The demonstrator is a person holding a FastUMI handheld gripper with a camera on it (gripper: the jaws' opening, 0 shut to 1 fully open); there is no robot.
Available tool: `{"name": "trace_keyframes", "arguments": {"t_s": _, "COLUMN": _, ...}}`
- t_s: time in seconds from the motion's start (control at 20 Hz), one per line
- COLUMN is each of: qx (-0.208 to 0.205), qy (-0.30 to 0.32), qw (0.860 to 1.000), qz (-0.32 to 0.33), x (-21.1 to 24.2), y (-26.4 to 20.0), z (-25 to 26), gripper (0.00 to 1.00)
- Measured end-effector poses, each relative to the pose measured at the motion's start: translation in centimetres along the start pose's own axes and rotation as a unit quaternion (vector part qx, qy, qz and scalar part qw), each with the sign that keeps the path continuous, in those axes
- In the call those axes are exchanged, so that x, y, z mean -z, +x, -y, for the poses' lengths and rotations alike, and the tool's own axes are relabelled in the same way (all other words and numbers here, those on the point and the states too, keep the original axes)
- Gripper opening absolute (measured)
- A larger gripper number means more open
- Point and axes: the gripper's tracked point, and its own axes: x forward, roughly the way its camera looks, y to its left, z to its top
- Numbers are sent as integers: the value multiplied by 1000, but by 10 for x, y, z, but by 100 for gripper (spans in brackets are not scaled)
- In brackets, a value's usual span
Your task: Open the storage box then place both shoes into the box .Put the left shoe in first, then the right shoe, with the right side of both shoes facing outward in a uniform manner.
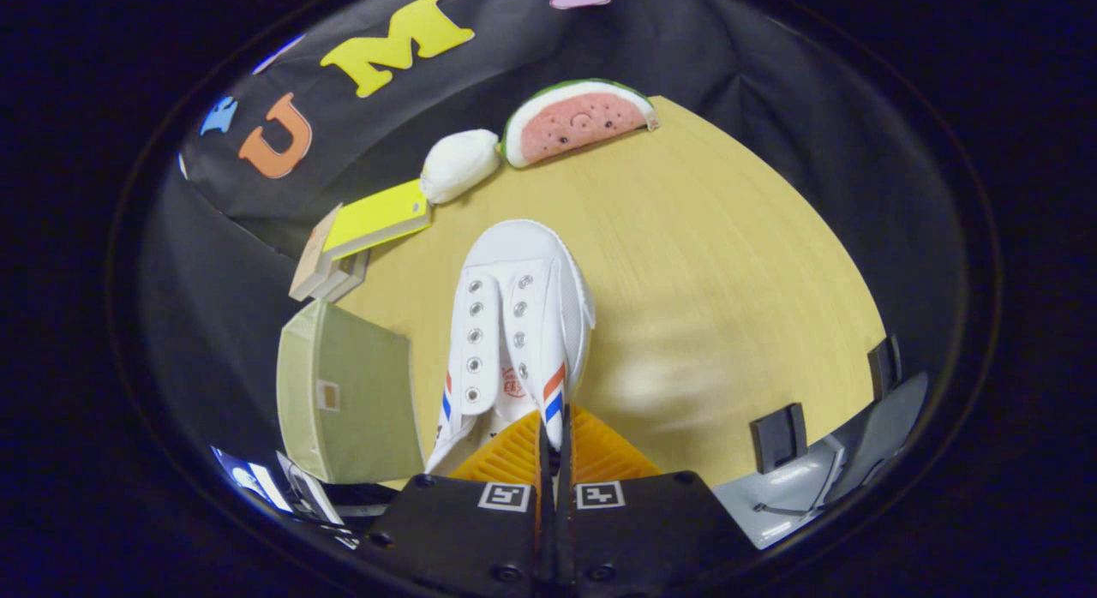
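Your gripper (553, 435) is clamped on the white shoe's (514, 324) heel collar, toe pointing straight ahead; green storage box (347, 392) sits just left.

- Gripper (553, 448): two flat plate-like carriages side by side at the near end, meeting along a narrow centre seam.
- Each carriage carries one square black-and-white fiducial marker next to the seam.
- Round screw heads at plate corners and near the seam.
- Fingers (514, 457) have ribbed, grooved faces, drawn together.
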Motion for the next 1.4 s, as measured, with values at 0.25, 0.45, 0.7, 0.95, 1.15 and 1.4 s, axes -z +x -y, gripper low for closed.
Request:
{"name": "trace_keyframes", "arguments": {"t_s": 0.25, "qx": -23, "qy": -28, "qw": 999, "qz": 30, "x": 13, "y": -34, "z": -96, "gripper": 6}}
{"name": "trace_keyframes", "arguments": {"t_s": 0.45, "qx": -47, "qy": -55, "qw": 997, "qz": 25, "x": 34, "y": -42, "z": -168, "gripper": 5}}
{"name": "trace_keyframes", "arguments": {"t_s": 0.7, "qx": -73, "qy": -70, "qw": 995, "qz": -2, "x": 59, "y": -29, "z": -244, "gripper": 6}}
{"name": "trace_keyframes", "arguments": {"t_s": 0.95, "qx": -58, "qy": -82, "qw": 995, "qz": -17, "x": 78, "y": 1, "z": -290, "gripper": 6}}
{"name": "trace_keyframes", "arguments": {"t_s": 1.15, "qx": -27, "qy": -89, "qw": 995, "qz": -27, "x": 86, "y": 27, "z": -298, "gripper": 6}}
{"name": "trace_keyframes", "arguments": {"t_s": 1.4, "qx": 33, "qy": -98, "qw": 994, "qz": -40, "x": 89, "y": 60, "z": -284, "gripper": 6}}
